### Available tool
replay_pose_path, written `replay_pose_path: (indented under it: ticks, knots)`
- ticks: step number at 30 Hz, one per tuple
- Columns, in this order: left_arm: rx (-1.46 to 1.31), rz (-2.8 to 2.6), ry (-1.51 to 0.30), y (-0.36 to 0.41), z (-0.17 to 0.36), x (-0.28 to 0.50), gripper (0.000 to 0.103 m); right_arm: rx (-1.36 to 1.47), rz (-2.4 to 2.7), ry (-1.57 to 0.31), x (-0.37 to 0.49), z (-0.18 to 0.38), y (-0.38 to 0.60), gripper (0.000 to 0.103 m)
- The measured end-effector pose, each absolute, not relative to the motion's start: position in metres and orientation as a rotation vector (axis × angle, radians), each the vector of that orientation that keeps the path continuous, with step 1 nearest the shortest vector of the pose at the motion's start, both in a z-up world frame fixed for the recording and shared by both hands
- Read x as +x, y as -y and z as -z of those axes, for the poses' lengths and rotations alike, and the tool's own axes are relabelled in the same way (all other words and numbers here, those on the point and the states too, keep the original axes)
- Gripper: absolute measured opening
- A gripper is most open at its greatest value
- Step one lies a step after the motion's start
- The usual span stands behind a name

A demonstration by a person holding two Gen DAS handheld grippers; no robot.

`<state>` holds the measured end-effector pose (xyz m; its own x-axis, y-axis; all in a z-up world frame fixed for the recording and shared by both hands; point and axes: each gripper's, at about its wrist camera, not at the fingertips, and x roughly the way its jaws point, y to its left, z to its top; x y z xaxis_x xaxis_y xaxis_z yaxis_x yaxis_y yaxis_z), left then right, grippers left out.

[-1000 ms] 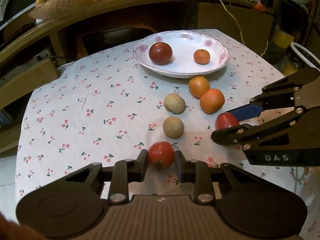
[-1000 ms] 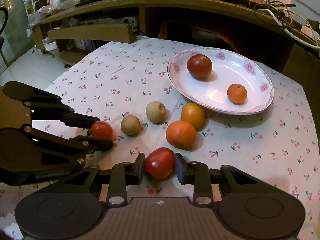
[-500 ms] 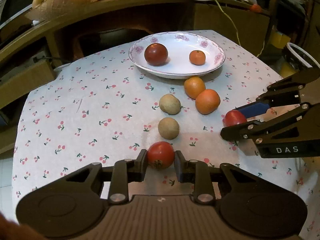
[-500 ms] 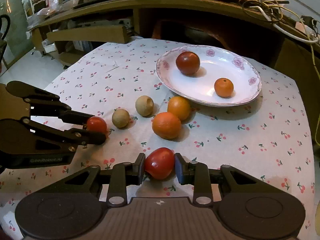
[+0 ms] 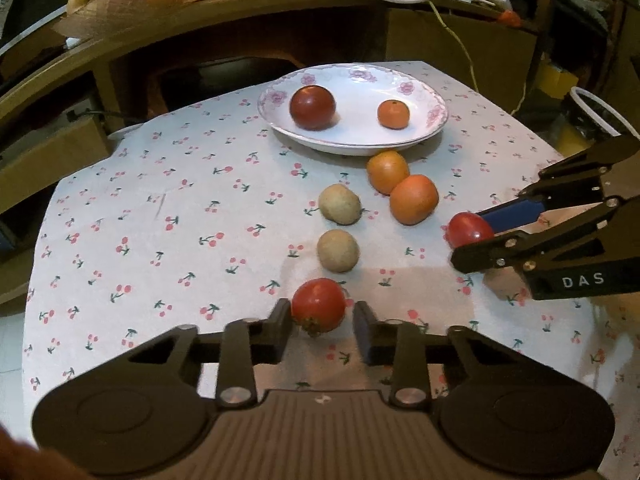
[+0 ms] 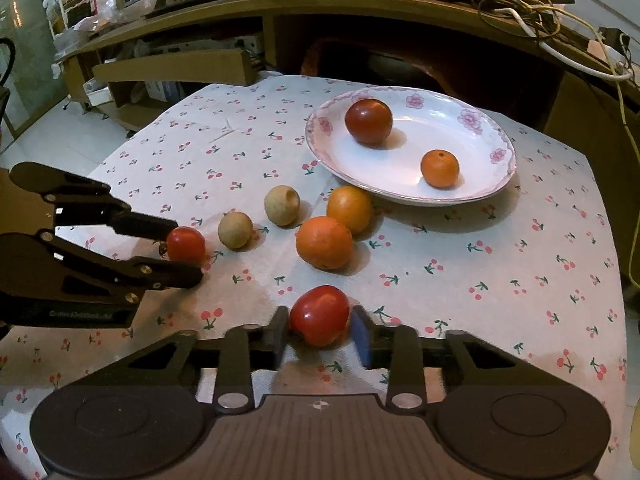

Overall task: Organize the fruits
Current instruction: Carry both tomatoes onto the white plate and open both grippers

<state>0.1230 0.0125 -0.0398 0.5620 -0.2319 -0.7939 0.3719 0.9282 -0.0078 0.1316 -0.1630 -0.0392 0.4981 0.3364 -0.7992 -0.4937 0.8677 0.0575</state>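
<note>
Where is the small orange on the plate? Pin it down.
In the left wrist view the small orange sits on the right side of the flowered plate, apart from the dark red tomato to its left.
</note>
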Motion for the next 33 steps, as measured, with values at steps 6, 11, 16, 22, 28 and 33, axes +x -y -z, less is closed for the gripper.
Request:
replay_pose_path:
  ticks: [6, 11, 16, 22, 28, 33]
  knots:
    - [0.176, 0.374, -0.916, -0.006, 0.038, 0.124, 0.033, -0.196, -0.518, -0.923, 0.128, 0.037, 0.162, 0.031]
    - [0.157, 0.382, -0.896, -0.002, 0.028, 0.126, 0.033, -0.185, -0.512, -0.900, 0.128, 0.029, 0.166, 0.031]
    - [0.135, 0.379, -0.860, 0.006, 0.013, 0.139, 0.033, -0.167, -0.489, -0.877, 0.136, 0.022, 0.170, 0.031]
    - [0.120, 0.381, -0.823, 0.023, -0.002, 0.159, 0.033, -0.142, -0.451, -0.823, 0.155, 0.006, 0.174, 0.031]
    - [0.097, 0.365, -0.795, 0.035, -0.010, 0.184, 0.033, -0.104, -0.395, -0.797, 0.179, 0.001, 0.183, 0.031]
    - [0.088, 0.352, -0.798, 0.044, -0.002, 0.205, 0.033, -0.080, -0.364, -0.791, 0.199, 0.003, 0.192, 0.031]
